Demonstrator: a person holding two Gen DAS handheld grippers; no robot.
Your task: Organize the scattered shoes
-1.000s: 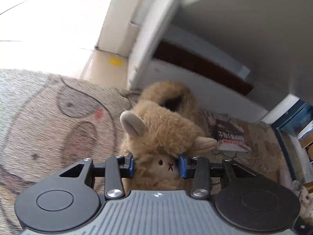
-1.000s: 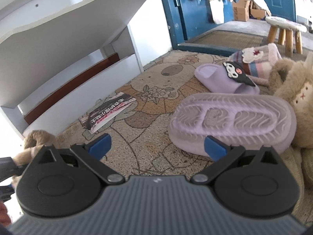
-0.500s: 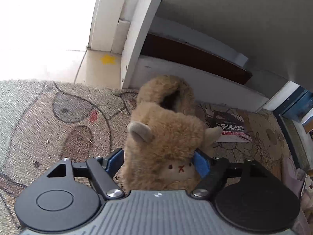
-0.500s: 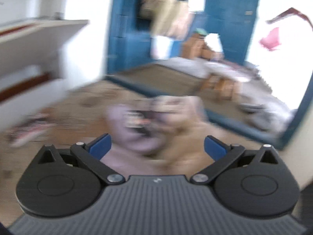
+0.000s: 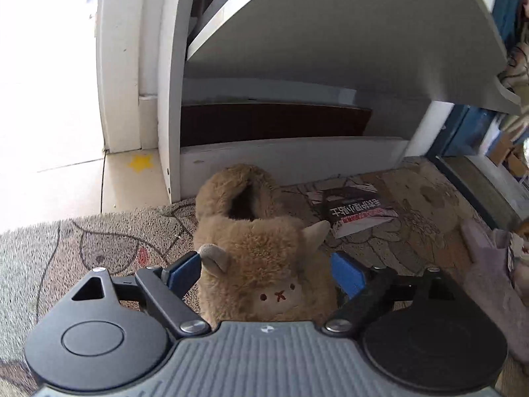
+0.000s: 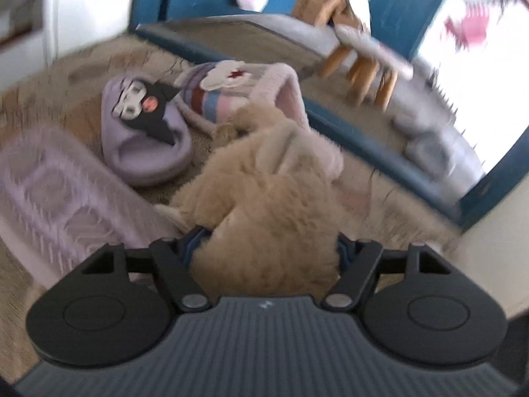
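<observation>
The second tan plush slipper (image 6: 264, 198) lies on the mat among the scattered shoes, beside the lilac cartoon slide (image 6: 145, 135) and in front of the striped slipper (image 6: 238, 92). It is judged light, soft and easily crushed, its fur slippery. It is best taken across the stuffed toe, where there is body to squeeze, not by the floppy ears or heel rim. The right gripper (image 6: 264, 248) has just been closing with that toe between its jaws; the blue pads seem pressed into the fur, though blur leaves this uncertain.

Its mate, the brown plush slipper (image 5: 261, 258), rests on the patterned mat (image 5: 82, 251), heel toward the white shoe rack (image 5: 291, 155). The left gripper (image 5: 264, 273) has just been opening — its pads stand clear either side, nothing gripped. A booklet (image 5: 355, 210) lies nearby.
</observation>
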